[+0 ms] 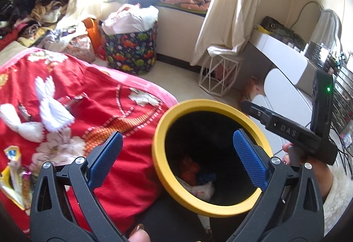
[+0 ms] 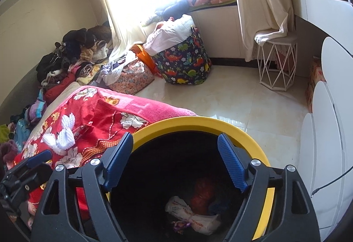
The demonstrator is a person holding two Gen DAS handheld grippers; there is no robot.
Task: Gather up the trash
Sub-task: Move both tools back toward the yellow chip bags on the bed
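A black bin with a yellow rim point(image 1: 157, 151) point(image 2: 198, 121) stands beside the red bed cover. Inside it lie an orange crumpled wrapper point(image 1: 189, 168) point(image 2: 204, 193), a blue scrap point(image 1: 207, 176) and a white printed wrapper point(image 2: 194, 215). My left gripper point(image 1: 176, 153) is open, its fingers astride the bin's left rim, nothing between them. My right gripper point(image 2: 176, 161) hangs open over the bin's mouth, empty. In the left wrist view the right gripper point(image 1: 248, 106) shows from the side above the far rim. Yellow snack wrappers point(image 1: 13, 178) lie on the bed at the lower left.
The red flowered bed cover point(image 1: 77, 109) point(image 2: 94, 109) fills the left. A dinosaur-print hamper point(image 1: 130, 50) point(image 2: 185, 61), a white wire stool point(image 1: 220, 75) point(image 2: 276, 65) and a white dresser point(image 1: 286, 61) point(image 2: 326, 109) ring the pale tiled floor point(image 2: 231, 98). Clothes point(image 2: 66, 54) pile along the wall.
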